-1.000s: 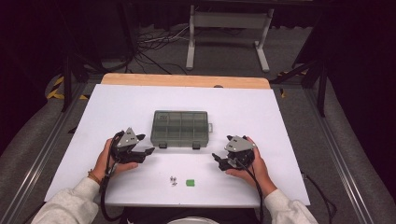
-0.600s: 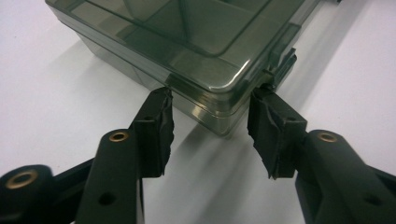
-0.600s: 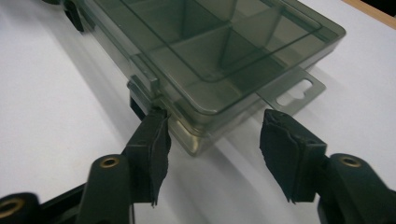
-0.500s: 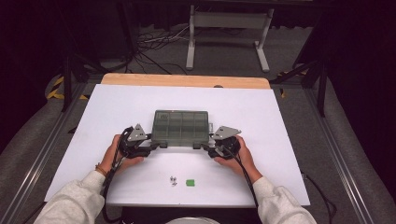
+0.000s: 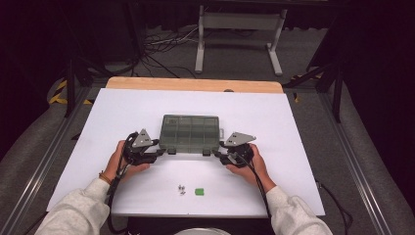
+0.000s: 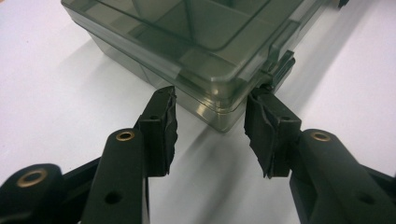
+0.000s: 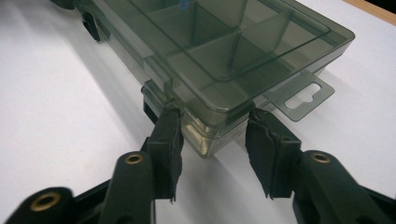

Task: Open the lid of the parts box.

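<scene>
Both the left gripper [image 6: 210, 126] and right gripper [image 7: 212, 149] have just been closing onto the near corners of the closed compartment box [image 5: 190, 133], pads touching, lid still unopened.

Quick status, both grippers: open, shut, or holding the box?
Left gripper: closing on the near-left corner of the compartment box; grip unclear.
Right gripper: closing on its other near corner; grip unclear.

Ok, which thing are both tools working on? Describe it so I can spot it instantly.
On the white table, look to the middle, just beyond the person's two hands. There lies a smoky-green clear compartment box, lid shut, far bigger than the small green block and the tiny metal bits near the front edge.
</scene>
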Available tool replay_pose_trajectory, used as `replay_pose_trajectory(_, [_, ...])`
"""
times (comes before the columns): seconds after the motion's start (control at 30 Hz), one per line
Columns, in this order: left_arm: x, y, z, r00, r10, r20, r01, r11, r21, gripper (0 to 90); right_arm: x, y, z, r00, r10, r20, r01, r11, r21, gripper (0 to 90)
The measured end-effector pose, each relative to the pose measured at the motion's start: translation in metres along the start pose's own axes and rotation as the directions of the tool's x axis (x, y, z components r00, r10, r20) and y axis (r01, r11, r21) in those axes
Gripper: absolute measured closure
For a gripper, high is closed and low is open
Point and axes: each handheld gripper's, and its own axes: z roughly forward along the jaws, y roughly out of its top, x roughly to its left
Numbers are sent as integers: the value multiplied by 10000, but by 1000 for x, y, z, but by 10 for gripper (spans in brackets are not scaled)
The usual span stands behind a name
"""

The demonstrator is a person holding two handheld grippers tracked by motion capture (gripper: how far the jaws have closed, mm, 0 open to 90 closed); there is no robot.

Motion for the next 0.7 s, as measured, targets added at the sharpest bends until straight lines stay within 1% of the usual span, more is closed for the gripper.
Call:
replay_pose_trajectory(0.03, [0, 0, -1, 10000, 48, -43, -48, 10000, 23, 545, 0, 0, 0, 10000, -22, 9, 22, 10000, 3, 573])
replay_pose_trajectory(0.13, [-1, -1, -3, 10000, 33, -3, -33, 10000, 13, 556, 1, 0, -1, 9999, -108, 31, 108, 9999, 21, 591])
replay_pose_trajectory(0.2, [-1, 0, -3, 10000, 65, -45, -65, 10000, 2, 548, 1, -1, -3, 9999, -115, 55, 115, 9999, 6, 618])
replay_pose_trajectory(0.27, [-1, -1, -5, 10000, -25, 0, 25, 10000, -74, 556, 1, 0, -3, 9999, -143, 78, 144, 9999, -15, 626])
replay_pose_trajectory(0.3, [-1, -1, -7, 10000, 14, -69, -15, 9999, -116, 566, 2, 0, -4, 9996, -212, 183, 212, 9998, -19, 637])
replay_pose_trajectory(0.37, [-1, -1, -10, 9999, -106, -50, 105, 9997, -226, 569, 3, 0, -6, 9994, -272, 209, 273, 9996, -45, 638])
replay_pose_trajectory(0.4, [0, -2, -12, 9999, -91, -78, 89, 9995, -311, 575, 3, 0, -7, 9992, -298, 250, 300, 9995, -63, 639])
replay_pose_trajectory(0.43, [0, -2, -12, 9999, -91, -78, 89, 9995, -311, 583, 3, 0, -7, 9992, -298, 250, 300, 9995, -63, 639])
replay_pose_trajectory(0.47, [0, -2, -13, 9999, -154, -68, 152, 9994, -319, 583, 4, 1, -8, 9989, -314, 346, 316, 9995, -55, 645])
replay_pose_trajectory(0.57, [1, -2, -14, 9999, -93, -134, 88, 9993, -355, 620, 5, 1, -10, 9983, -365, 452, 370, 9993, -90, 685])
replay_pose_trajectory(0.6, [0, -2, -14, 9999, -60, -109, 56, 9994, -346, 651, 5, 1, -11, 9981, -401, 467, 406, 9991, -91, 701])
replay_pose_trajectory(0.63, [-1, -2, -15, 9999, 69, -114, -73, 9994, -341, 676, 5, 1, -11, 9981, -405, 475, 410, 9991, -101, 712])
replay_pose_trajectory(0.7, [-1, -1, -16, 9999, 118, -106, -122, 9993, -367, 714, 5, 1, -13, 9977, -464, 491, 471, 9988, -121, 743])
